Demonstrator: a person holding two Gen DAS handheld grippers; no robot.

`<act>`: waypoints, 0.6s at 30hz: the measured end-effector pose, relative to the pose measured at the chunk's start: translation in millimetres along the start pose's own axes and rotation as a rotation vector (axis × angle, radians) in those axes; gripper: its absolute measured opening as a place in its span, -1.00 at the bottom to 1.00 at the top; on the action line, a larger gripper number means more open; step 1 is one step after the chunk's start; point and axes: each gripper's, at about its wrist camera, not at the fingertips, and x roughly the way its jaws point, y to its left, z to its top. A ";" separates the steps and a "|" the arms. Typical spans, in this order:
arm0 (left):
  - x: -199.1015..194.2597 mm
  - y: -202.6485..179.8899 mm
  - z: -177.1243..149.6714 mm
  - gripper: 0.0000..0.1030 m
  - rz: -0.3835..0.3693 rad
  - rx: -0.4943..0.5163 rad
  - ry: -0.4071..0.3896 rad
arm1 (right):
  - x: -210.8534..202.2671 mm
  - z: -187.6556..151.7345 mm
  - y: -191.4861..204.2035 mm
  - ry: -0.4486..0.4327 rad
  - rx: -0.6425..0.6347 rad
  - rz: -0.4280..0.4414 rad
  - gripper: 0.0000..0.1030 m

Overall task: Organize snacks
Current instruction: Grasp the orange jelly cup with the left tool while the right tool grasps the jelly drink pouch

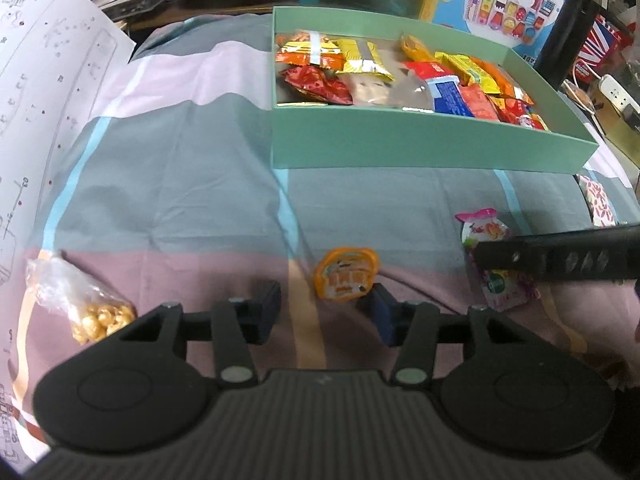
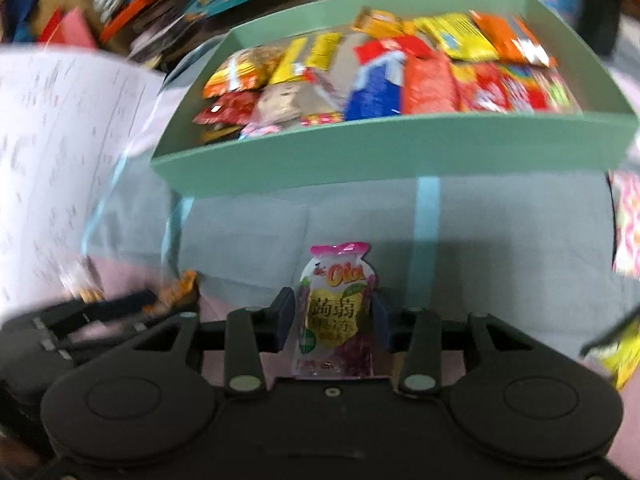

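A green box [image 1: 400, 148] full of snack packets stands on the striped cloth; it also shows in the right wrist view [image 2: 380, 152]. My left gripper [image 1: 324, 316] is open, just behind an orange jelly cup [image 1: 346, 280] lying on the cloth. My right gripper [image 2: 332, 320] is shut on a pink-topped jelly pouch [image 2: 336, 308], held upright in front of the box. The pouch [image 1: 486, 226] and a right finger [image 1: 560, 256] show in the left wrist view. A clear bag of popcorn [image 1: 88, 304] lies at the left.
A large white printed sheet [image 1: 48, 92] stands at the left. A patterned packet [image 1: 598, 200] lies right of the box. A yellow-green packet [image 2: 616, 352] lies at the right edge. Clutter of boxes and toys [image 1: 516, 4] fills the back.
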 end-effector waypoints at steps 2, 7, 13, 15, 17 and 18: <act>0.9 -2.2 0.1 0.01 0.005 0.007 -0.003 | 2.3 -5.5 15.1 -0.018 -0.101 -0.049 -0.13; 1.2 -6.6 1.9 0.03 0.028 0.022 -0.017 | 2.4 -12.6 28.6 -0.040 -0.246 -0.092 -0.36; -8.4 -16.9 8.2 0.03 0.037 0.080 -0.078 | -5.3 -11.0 5.2 -0.048 -0.174 -0.086 -0.43; -7.7 -22.8 11.3 0.00 0.019 0.113 -0.082 | -7.8 -11.8 -6.1 -0.059 -0.151 -0.091 -0.43; -1.3 -26.3 13.3 -0.06 -0.003 0.131 -0.050 | -10.1 -14.5 -11.6 -0.066 -0.134 -0.084 -0.43; 3.9 -26.8 13.4 -0.15 -0.006 0.135 -0.022 | -10.9 -15.1 -13.3 -0.069 -0.131 -0.083 -0.43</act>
